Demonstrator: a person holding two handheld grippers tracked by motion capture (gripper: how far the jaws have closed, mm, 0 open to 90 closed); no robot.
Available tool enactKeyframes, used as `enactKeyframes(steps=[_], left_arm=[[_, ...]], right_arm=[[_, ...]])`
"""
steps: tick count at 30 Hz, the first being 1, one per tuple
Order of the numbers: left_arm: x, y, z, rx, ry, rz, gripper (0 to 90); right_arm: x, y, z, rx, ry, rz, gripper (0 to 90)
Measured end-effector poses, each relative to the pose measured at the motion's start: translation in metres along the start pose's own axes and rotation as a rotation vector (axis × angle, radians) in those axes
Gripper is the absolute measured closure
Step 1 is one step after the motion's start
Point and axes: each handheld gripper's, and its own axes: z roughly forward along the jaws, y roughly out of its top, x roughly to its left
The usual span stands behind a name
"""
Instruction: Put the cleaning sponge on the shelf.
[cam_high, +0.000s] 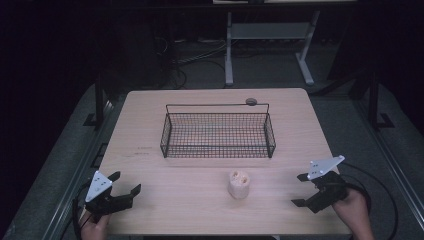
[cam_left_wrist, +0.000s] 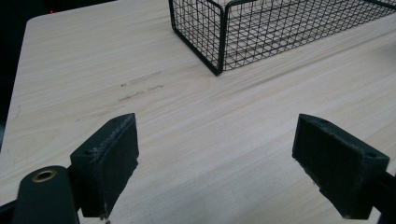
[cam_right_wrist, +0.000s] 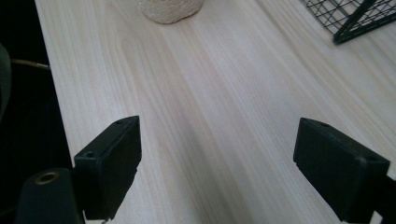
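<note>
A pale, stubby loofah-like cylinder (cam_high: 239, 184) stands upright on the wooden table (cam_high: 150, 135), just in front of a black wire basket (cam_high: 218, 133). The basket holds nothing that I can see. My left gripper (cam_high: 125, 183) rests open near the table's front left corner, jaws wide apart over bare wood (cam_left_wrist: 215, 154). My right gripper (cam_high: 301, 190) sits open at the front right, to the right of the cylinder and apart from it. In the right gripper view the cylinder's base (cam_right_wrist: 171, 10) lies far ahead of the jaws, and a basket corner (cam_right_wrist: 359, 18) shows at top right.
A small dark round object (cam_high: 251, 101) rests by the basket's far right corner. Faint scuff marks (cam_left_wrist: 140, 88) mark the wood left of the basket. Beyond the table stands a white metal frame (cam_high: 270, 45) on a dark floor.
</note>
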Motion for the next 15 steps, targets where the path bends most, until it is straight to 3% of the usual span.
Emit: enactKeyframes(steps=[5, 15], left_arm=[[0.0, 0.0, 0.001, 0.004, 0.0, 0.002, 13.7], [0.0, -0.001, 0.0, 0.002, -0.003, 0.002, 13.7]], right_arm=[[0.001, 0.001, 0.003, 0.015, 0.008, -0.016, 14.7], [0.005, 0.011, 0.01, 0.016, 0.031, 0.005, 14.7]])
